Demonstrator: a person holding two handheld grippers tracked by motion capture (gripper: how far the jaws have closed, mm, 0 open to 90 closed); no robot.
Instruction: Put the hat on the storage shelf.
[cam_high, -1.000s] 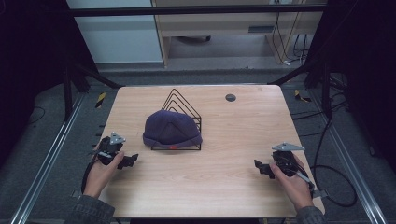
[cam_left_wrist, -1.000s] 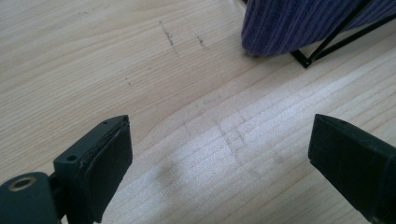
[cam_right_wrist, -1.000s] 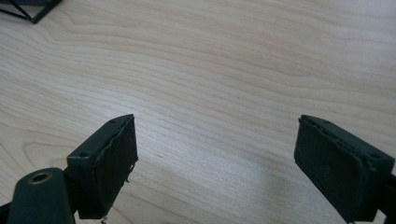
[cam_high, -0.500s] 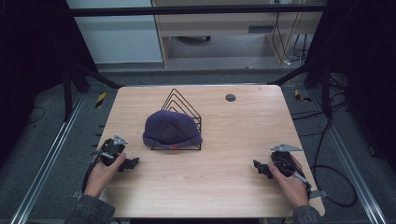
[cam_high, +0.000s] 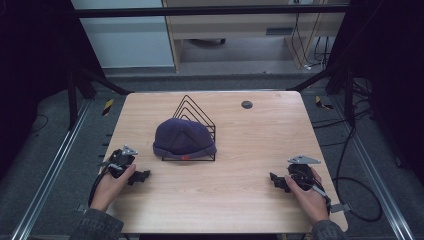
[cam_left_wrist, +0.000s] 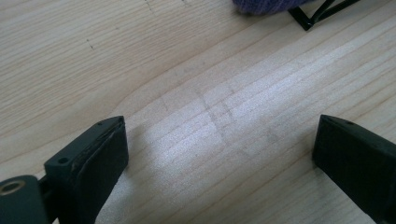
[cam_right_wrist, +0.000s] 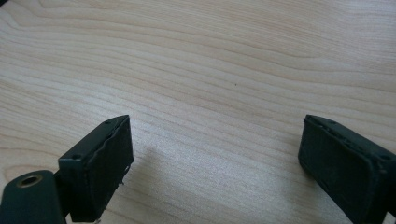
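Observation:
A dark purple knit cap (cam_high: 184, 138) is draped over a black wire rack (cam_high: 196, 114) near the middle of the wooden table (cam_high: 240, 200). My left gripper (cam_high: 142, 176) rests low at the table's left front, held by a hand, jaws wide apart over bare wood (cam_left_wrist: 219, 140). The cap's edge (cam_left_wrist: 268, 4) and a corner of the rack (cam_left_wrist: 317, 14) peek in at the top of the left gripper view. My right gripper (cam_high: 275, 180) lies at the right front, also open, with bare wood between its pads (cam_right_wrist: 215, 154).
A small dark round disc (cam_high: 246, 104) is set in the table's far right part. Metal frame bars (cam_high: 210, 10) and cables (cam_high: 350, 200) surround the table; a cabinet stands beyond the far edge.
Both hands have slid slightly toward the table's front edge with their grippers. The cap and rack have not moved.

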